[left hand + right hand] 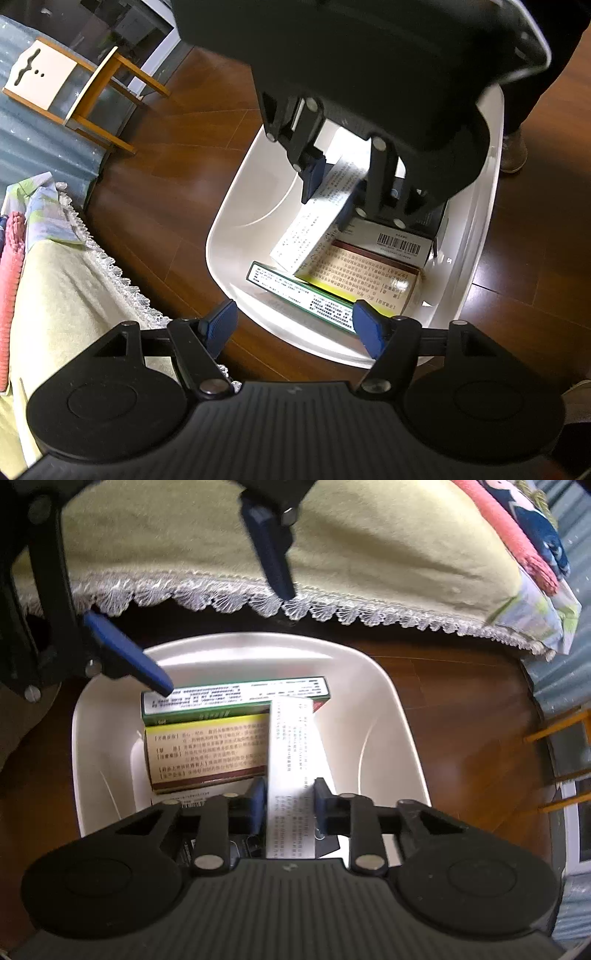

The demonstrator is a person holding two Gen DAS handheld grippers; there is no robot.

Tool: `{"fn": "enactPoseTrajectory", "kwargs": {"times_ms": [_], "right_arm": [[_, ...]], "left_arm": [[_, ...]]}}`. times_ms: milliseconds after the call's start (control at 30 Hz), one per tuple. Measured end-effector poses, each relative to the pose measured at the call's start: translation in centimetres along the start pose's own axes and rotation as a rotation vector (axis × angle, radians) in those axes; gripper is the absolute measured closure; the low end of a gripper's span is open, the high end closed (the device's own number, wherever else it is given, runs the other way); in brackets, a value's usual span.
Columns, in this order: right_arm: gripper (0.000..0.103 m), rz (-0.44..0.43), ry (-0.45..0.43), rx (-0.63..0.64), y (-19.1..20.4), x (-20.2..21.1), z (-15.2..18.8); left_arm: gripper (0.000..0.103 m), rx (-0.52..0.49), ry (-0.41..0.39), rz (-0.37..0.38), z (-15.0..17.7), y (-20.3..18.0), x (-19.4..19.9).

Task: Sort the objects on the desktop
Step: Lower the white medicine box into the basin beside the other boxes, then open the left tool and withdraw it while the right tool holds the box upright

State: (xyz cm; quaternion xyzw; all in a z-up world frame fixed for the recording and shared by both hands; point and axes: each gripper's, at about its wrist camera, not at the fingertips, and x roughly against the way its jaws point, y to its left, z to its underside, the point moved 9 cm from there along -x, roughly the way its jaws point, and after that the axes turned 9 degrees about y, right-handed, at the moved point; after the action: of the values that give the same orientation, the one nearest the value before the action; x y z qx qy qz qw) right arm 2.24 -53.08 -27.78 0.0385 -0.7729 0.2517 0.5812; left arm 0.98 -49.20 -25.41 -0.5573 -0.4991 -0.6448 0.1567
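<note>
Black ribbed tongs (289, 805), blue pads (257, 805), silver screws; perhaps dark trousers.

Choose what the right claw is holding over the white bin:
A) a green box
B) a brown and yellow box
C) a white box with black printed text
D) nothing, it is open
C: the right claw is shut on the white box, whose far end rests on boxes inside the white bin.
</note>
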Motion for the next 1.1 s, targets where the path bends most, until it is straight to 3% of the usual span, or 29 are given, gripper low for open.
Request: {"fn": "enactPoseTrajectory", "kwargs": {"times_ms": [200,567,900,1100], "right_arm": [[0.081,-0.113,0.046,-0.21,-2.2,-0.6,0.7],[0.081,-0.126,0.059,-0.271,-2.4,-1.5,1.4],[0.081,-0.183,0.013,-0.636,-6.9,0.2,4.3],[0.081,-0.196,0.077,-0.83,-8.4,-0.7,8.6]], "left_arm": [[0.032,-0.018,0.003,0.007,-0.5,-0.3,-0.6],[0.032,-0.023,0.007,0.014,-0.7,-0.7,-0.9],[0.025,-0.006,0.004,0.021,-1.4,-0.6,-1.1],[0.024,-0.026,0.007,0.022,-2.1,-0.9,-1.5]]}}
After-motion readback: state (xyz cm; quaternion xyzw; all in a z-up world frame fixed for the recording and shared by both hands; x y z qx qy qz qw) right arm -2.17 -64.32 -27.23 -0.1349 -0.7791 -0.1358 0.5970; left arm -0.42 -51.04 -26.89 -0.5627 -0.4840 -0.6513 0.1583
